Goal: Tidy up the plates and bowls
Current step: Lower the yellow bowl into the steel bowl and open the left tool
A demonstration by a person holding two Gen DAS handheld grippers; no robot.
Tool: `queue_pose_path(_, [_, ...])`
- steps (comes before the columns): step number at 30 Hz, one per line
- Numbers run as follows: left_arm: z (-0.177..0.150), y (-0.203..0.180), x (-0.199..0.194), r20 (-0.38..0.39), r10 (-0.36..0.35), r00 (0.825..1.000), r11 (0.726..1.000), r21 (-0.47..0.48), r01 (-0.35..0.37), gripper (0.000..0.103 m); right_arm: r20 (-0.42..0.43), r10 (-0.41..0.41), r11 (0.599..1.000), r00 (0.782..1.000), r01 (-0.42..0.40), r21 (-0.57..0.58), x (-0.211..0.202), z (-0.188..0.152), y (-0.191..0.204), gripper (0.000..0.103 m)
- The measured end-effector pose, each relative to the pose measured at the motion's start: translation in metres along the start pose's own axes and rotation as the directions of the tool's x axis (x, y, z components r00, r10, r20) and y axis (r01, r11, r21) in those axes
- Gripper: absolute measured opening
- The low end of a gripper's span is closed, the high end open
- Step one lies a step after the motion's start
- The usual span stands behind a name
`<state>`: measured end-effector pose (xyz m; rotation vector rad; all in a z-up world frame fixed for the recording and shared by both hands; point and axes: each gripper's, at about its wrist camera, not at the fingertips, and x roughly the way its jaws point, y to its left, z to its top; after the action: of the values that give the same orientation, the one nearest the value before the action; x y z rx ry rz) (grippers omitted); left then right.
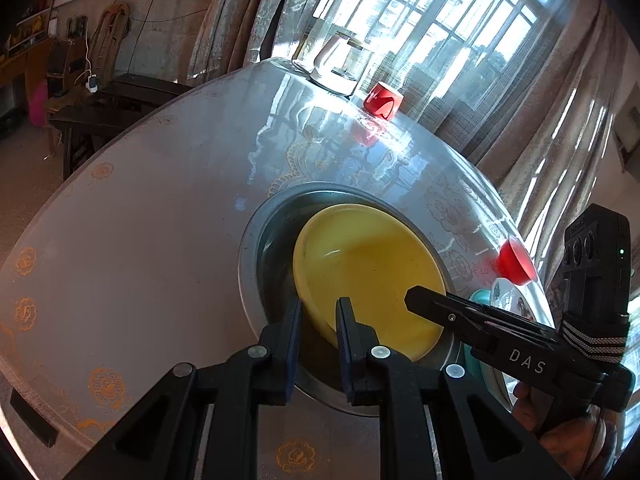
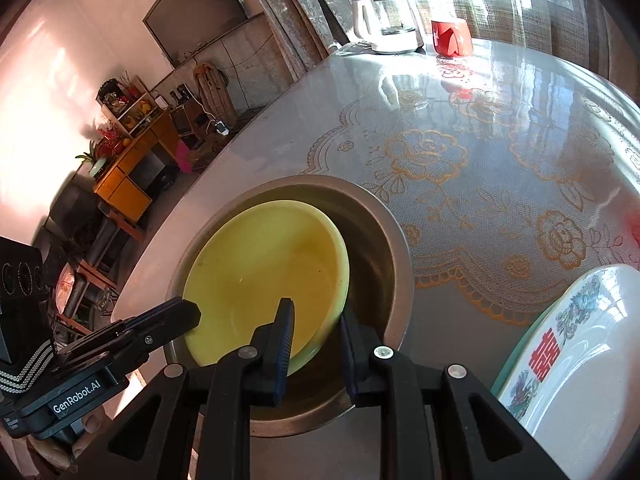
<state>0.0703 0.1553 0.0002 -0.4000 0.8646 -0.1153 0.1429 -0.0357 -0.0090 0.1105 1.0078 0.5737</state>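
A yellow bowl [image 1: 368, 272] rests tilted inside a larger steel bowl [image 1: 256, 264] on the round table. My left gripper [image 1: 319, 320] straddles the yellow bowl's near-left rim, fingers narrowly apart with the rim between them. My right gripper [image 2: 316, 328] straddles the yellow bowl [image 2: 264, 276] at its near-right rim, inside the steel bowl [image 2: 396, 248], with a gap between its fingers. Each gripper shows in the other's view, the right one [image 1: 416, 296] and the left one [image 2: 188, 312]. A white floral plate [image 2: 580, 360] lies on a teal plate [image 2: 505, 376] at the right.
A white kettle [image 2: 384, 24] and a red cup [image 2: 450, 38] stand at the table's far edge. A second red cup [image 1: 516, 260] stands beside the plates. The table [image 2: 480, 160] has a lace-patterned cover. Curtains and a window are behind.
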Motion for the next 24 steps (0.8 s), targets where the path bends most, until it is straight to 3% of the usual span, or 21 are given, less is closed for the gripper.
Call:
queue_pose_path(20, [-0.001, -0.002, -0.001, 0.008, 0.041, 0.999, 0.999, -0.001, -0.041, 0.022, 0.052, -0.145, 0.979, 0.988, 0.151, -0.138, 0.001, -0.004, 0.022, 0.039])
queue_pose_path(24, [-0.004, -0.005, -0.001, 0.007, 0.043, 0.999, 0.999, 0.014, -0.043, 0.023, 0.056, -0.141, 0.979, 0.988, 0.147, -0.141, -0.002, -0.006, 0.022, 0.039])
